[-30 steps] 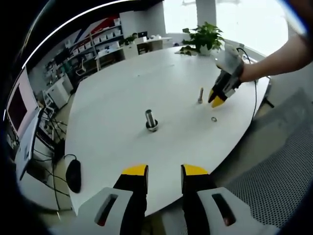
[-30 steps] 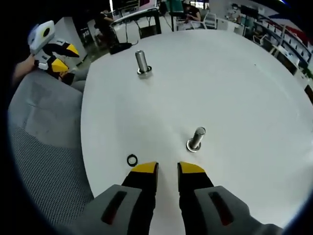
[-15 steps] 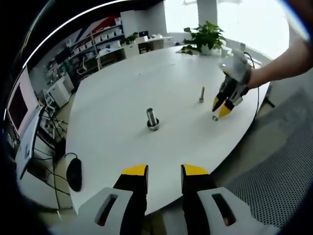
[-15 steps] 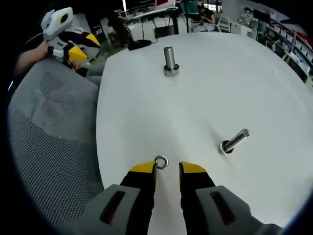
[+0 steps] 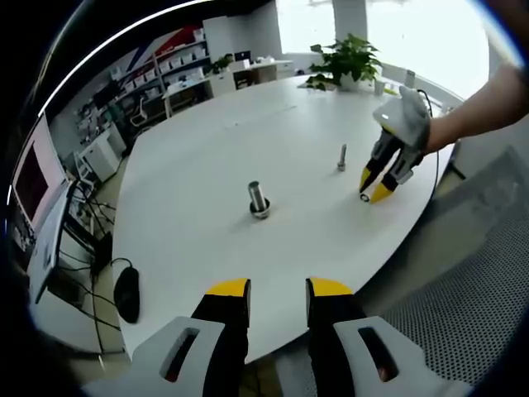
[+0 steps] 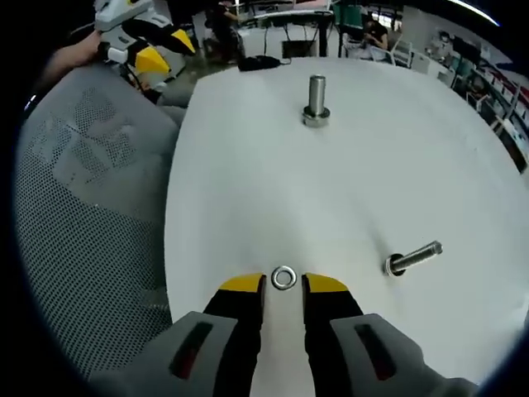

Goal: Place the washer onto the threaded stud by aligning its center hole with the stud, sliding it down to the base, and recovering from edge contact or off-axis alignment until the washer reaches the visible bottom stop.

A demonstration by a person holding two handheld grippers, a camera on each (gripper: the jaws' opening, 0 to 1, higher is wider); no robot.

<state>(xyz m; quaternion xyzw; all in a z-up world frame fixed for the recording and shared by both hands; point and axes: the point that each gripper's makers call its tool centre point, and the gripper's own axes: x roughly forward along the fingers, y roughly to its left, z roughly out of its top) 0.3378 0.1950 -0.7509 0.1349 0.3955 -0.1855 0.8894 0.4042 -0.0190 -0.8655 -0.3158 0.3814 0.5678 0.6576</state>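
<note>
Over the last second the right gripper (image 5: 374, 189) has been brought down from beside the thin threaded stud (image 5: 341, 157) toward the near edge of the white table (image 5: 207, 149), as seen in the left gripper view. Its yellow tips, previously held above the surface, are now set at the washer (image 6: 283, 278). In the right gripper view the washer was first seen lying left of the left jaw tip, then at that tip; it is now centred in the gap between both tips, flat on the table. No closing of the jaws on it is observed. The left gripper (image 6: 154, 51) has drifted rightward across the right gripper view.
</note>
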